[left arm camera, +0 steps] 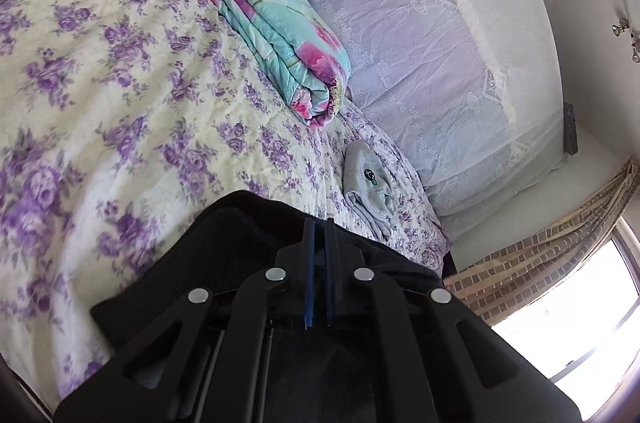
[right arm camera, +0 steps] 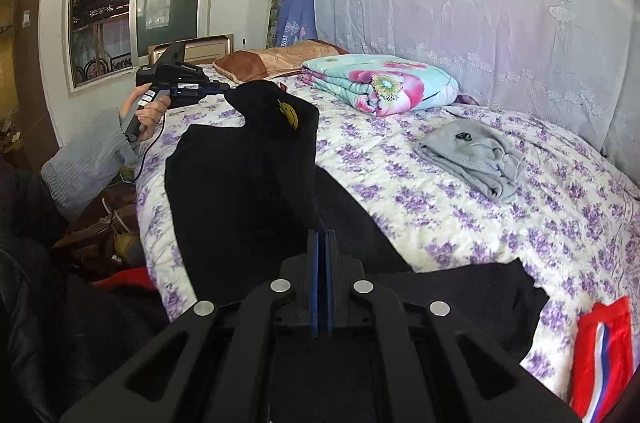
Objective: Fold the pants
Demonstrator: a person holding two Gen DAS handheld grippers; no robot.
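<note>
Black pants (right arm camera: 240, 175) with a yellow smiley patch hang stretched between my two grippers above the floral bed (right arm camera: 460, 223). My left gripper (right arm camera: 228, 87), seen in the right wrist view, is shut on the far upper corner of the pants and lifts it. In its own view, the left gripper (left arm camera: 319, 223) has its blue fingers closed on the black cloth (left arm camera: 224, 223). My right gripper (right arm camera: 321, 235) is shut on the near edge of the pants. Part of the pants lies on the bed at right (right arm camera: 480, 295).
A folded grey garment (right arm camera: 472, 159) lies on the bed. A folded turquoise floral quilt (right arm camera: 380, 83) and a brown pillow (right arm camera: 272, 59) lie farther back. A lace-covered headboard (right arm camera: 480, 15) stands behind. A red garment (right arm camera: 600, 351) lies at the near right edge.
</note>
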